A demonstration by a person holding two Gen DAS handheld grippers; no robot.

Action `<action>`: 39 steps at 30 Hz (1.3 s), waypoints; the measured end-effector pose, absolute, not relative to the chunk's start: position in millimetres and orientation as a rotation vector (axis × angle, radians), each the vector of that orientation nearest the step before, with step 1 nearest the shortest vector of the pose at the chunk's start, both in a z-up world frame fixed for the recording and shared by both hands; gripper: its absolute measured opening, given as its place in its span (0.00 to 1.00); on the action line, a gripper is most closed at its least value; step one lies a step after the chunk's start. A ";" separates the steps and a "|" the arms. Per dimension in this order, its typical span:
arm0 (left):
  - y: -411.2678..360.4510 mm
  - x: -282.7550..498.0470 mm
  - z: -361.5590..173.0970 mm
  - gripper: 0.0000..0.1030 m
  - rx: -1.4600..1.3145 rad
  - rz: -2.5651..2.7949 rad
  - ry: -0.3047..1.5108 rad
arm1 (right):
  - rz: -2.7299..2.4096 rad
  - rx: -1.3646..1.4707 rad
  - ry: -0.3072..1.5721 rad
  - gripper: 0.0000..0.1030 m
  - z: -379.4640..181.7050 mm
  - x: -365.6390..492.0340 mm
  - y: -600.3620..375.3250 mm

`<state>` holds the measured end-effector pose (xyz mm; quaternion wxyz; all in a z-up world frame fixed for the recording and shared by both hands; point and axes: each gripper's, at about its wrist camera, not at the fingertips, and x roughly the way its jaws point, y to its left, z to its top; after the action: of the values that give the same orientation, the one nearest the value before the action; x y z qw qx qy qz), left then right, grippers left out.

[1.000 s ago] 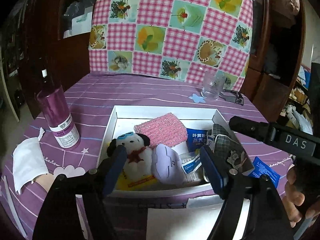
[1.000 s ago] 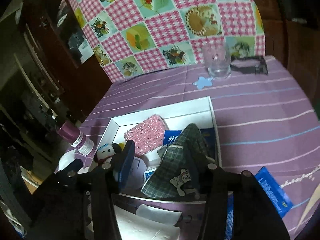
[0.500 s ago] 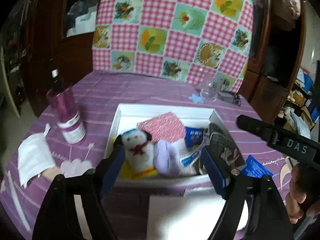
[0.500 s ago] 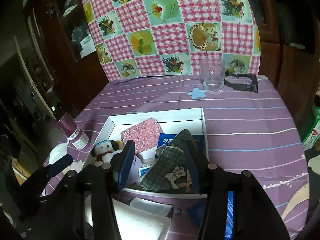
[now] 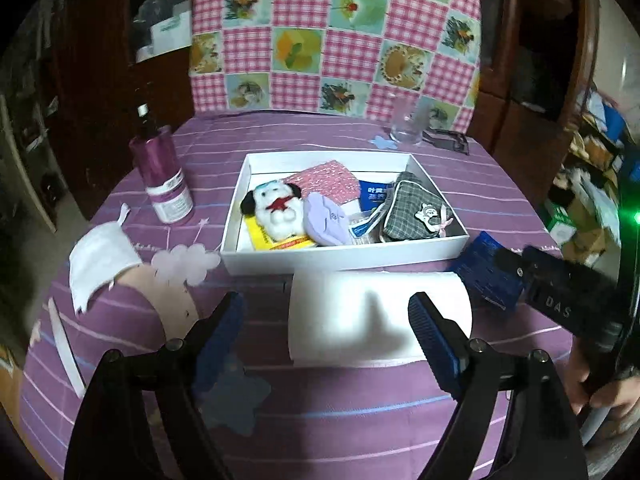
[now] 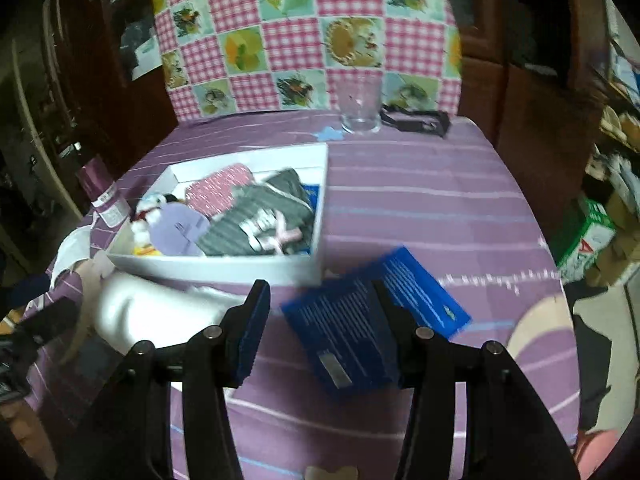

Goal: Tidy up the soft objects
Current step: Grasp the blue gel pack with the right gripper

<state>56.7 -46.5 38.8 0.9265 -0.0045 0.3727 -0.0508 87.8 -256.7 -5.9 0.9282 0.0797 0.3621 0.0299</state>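
Change since a second ago: both claws have drawn back from the white box (image 5: 344, 254); the plaid pouch (image 5: 416, 210), then between the right claw's fingers, now lies inside the box at its right end.

Left claw (image 5: 326, 322): released, jaws wide, nothing between them. Directly ahead of it, just beyond the fingertips, lies the white folded cloth (image 5: 376, 316) flat on the tabletop (image 5: 320, 408), long axis running across the claw's opening, the box just past its far edge.

Right claw (image 6: 320, 320): released, empty. The blue packet (image 6: 376, 320) lies ahead and partly under its right finger, long axis slanting away to the claw's right; the white cloth shows to its left.

Box contents: plush dog (image 5: 274, 208), lilac soft item (image 5: 322, 220), pink knit pad (image 5: 326, 182), blue sachets, plaid pouch.

Outside the box: white cloth, blue packet, face mask (image 5: 100, 264) far to the left claw's left.

Judgement: the left claw is nearer and squarer to the white cloth; a straight advance would straddle its width, so gathering an edge may serve better.
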 end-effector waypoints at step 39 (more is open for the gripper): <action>-49.1 34.7 49.7 0.82 -0.036 -0.251 0.711 | 0.020 0.237 0.817 0.50 -29.2 96.0 -279.4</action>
<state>34.7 -49.1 49.7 0.9297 -0.0175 0.3470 -0.1224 96.0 -279.4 -29.2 0.9108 0.1150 0.3965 0.0096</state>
